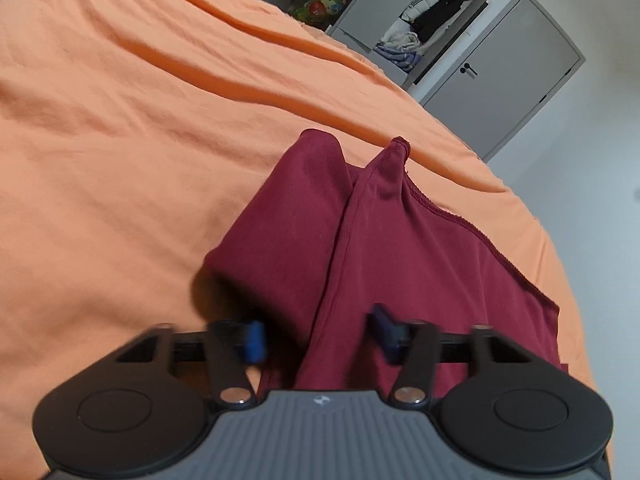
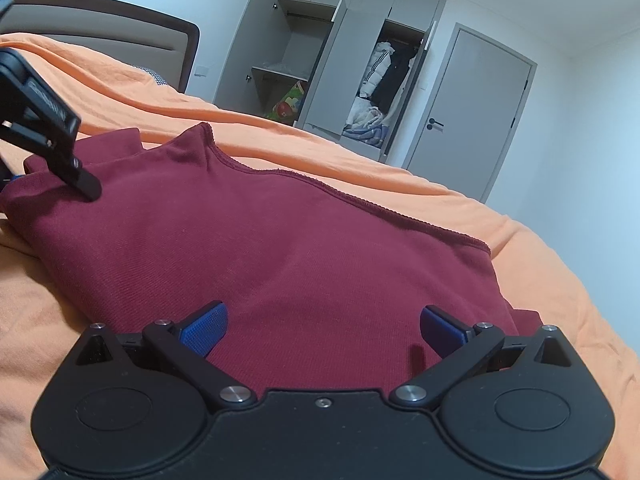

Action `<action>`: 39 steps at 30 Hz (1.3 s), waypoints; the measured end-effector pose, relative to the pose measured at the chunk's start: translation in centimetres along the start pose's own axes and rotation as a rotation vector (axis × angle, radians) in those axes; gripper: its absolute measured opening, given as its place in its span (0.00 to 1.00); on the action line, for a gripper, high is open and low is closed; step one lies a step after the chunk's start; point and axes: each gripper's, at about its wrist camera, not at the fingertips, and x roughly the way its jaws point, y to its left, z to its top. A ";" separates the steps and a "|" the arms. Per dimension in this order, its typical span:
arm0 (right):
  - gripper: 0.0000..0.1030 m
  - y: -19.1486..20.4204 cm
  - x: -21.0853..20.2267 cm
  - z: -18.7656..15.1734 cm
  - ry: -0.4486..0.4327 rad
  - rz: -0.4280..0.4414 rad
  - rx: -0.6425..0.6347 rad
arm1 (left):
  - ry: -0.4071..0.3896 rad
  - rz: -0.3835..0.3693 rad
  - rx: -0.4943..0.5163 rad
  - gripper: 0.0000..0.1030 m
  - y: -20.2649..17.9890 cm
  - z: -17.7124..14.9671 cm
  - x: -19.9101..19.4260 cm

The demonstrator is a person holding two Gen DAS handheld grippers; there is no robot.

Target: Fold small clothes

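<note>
A dark red garment (image 1: pixel 400 248) lies on the orange bed sheet (image 1: pixel 120 140), with one raised fold running up its middle. My left gripper (image 1: pixel 320 336) is open at the garment's near edge, and that fold passes between its blue fingertips (image 1: pixel 253 342) without being pinched. In the right wrist view the same garment (image 2: pixel 260 248) spreads out flat with its stitched hem toward the far side. My right gripper (image 2: pixel 323 330) hovers wide open just over its near edge, holding nothing. The left gripper's black body (image 2: pixel 40 128) shows at the upper left, one finger touching the cloth.
The orange sheet (image 2: pixel 552 272) covers the whole bed, with a dark headboard (image 2: pixel 120 28) behind. Grey wardrobes (image 2: pixel 344 60) stand with doors open, clothes and a toy inside. A closed grey door (image 2: pixel 472 112) is to the right.
</note>
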 end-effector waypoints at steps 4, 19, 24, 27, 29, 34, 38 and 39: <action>0.99 -0.1 0.0 0.1 0.003 0.002 0.001 | -0.006 0.000 -0.021 0.23 -0.5 0.4 0.6; 0.99 -3.5 -2.9 -0.2 -0.024 0.026 0.069 | -0.147 -0.059 0.317 0.12 -9.2 1.0 -1.5; 0.99 -5.9 -4.8 -0.8 -0.026 -0.039 0.085 | -0.164 -0.142 0.472 0.12 -14.8 0.7 -1.5; 0.99 -7.5 -5.9 -1.3 -0.021 -0.098 0.093 | -0.156 -0.219 0.567 0.12 -18.8 -0.2 -1.2; 0.99 -8.6 -6.7 -1.9 -0.009 -0.142 0.103 | -0.135 -0.270 0.638 0.12 -21.8 -1.3 -0.5; 0.99 -11.4 -8.2 -3.9 0.045 -0.248 0.135 | -0.045 -0.333 0.836 0.12 -28.7 -5.8 2.8; 0.99 -12.9 -9.2 -6.0 0.104 -0.310 0.184 | 0.074 -0.363 0.941 0.12 -31.8 -10.3 6.2; 0.99 -13.1 -9.4 -6.3 0.115 -0.323 0.193 | 0.096 -0.358 0.961 0.13 -32.2 -11.1 6.9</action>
